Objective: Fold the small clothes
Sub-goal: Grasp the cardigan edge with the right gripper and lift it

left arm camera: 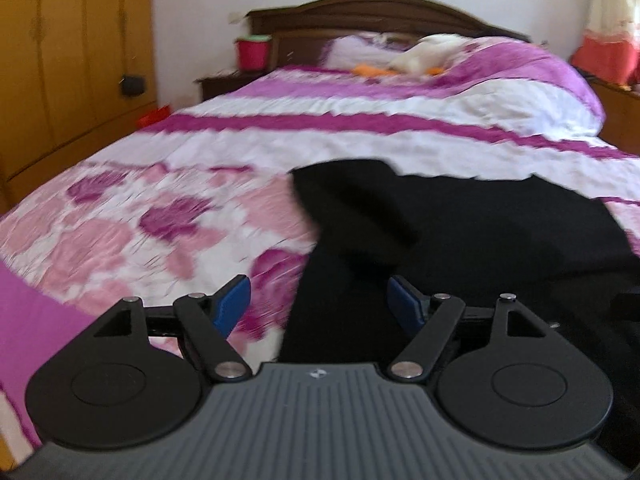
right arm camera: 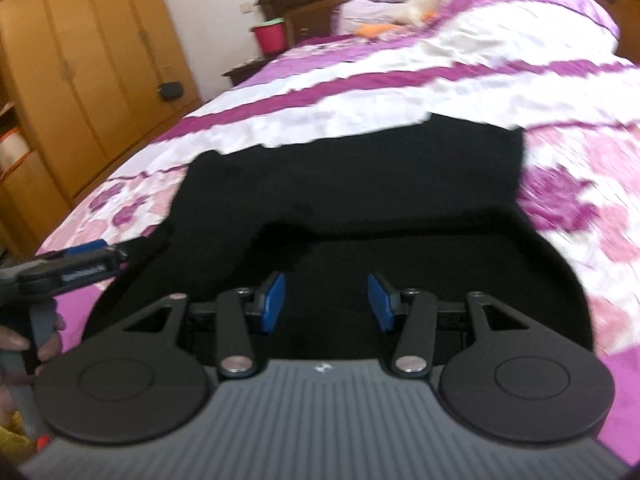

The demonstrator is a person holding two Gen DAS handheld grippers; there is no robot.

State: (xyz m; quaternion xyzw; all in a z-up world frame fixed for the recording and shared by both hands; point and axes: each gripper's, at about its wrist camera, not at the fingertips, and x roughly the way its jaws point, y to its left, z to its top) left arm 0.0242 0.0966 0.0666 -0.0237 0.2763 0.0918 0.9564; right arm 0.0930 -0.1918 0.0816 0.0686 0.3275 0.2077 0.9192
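Observation:
A black garment (left arm camera: 460, 236) lies spread on the purple-and-white floral bedspread (left arm camera: 160, 216). In the left wrist view my left gripper (left arm camera: 318, 306) is open, its blue pads over the garment's left edge, nothing between them. In the right wrist view the garment (right arm camera: 360, 184) fills the middle. My right gripper (right arm camera: 326, 302) is open over the garment's near part, empty. The left gripper (right arm camera: 80, 264) also shows in the right wrist view at the garment's left edge, held by a hand.
A white soft toy (left arm camera: 424, 54) and an orange item (left arm camera: 370, 70) lie near the pillows by the dark headboard (left arm camera: 360, 12). A red bucket (left arm camera: 252, 52) stands on the nightstand. A wooden wardrobe (left arm camera: 60, 60) lines the left wall.

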